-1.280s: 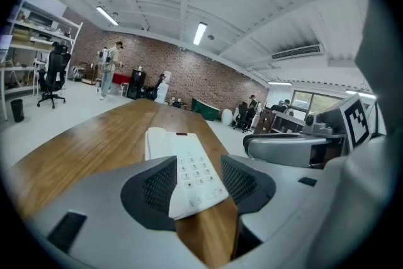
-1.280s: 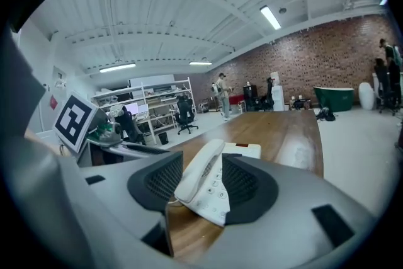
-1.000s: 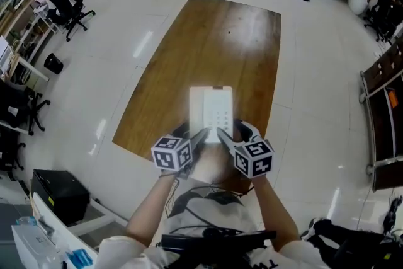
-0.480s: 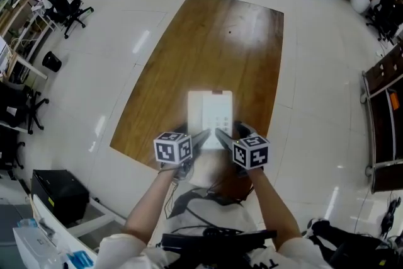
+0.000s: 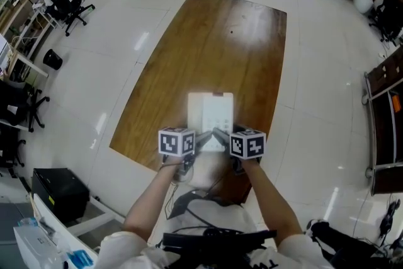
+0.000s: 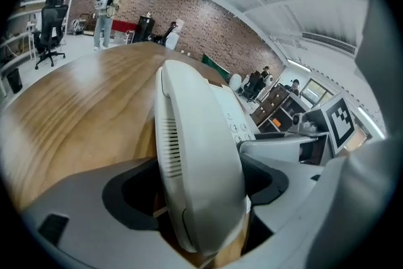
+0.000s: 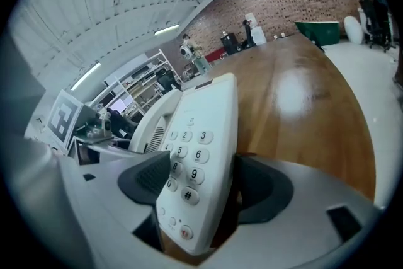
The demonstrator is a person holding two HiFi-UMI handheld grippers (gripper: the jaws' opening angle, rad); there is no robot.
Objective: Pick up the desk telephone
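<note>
Telephone (image 5: 211, 111) lies between left gripper's (image 5: 200, 138) and right gripper's (image 5: 221, 135) just-opening jaws.

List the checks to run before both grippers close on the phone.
1. The phone lies flat on the table: ok.
2. The left gripper is open wide enough: ok. Its jaws have just been opening, and the handset stands between them.
3. The right gripper is open wide enough: ok. Its jaws have just been opening, with the keypad side between them.
4. The pads press on the phone: not ok. Gaps show beside it.
5. The handset will stay on the phone when lifted: cannot tell.
</note>
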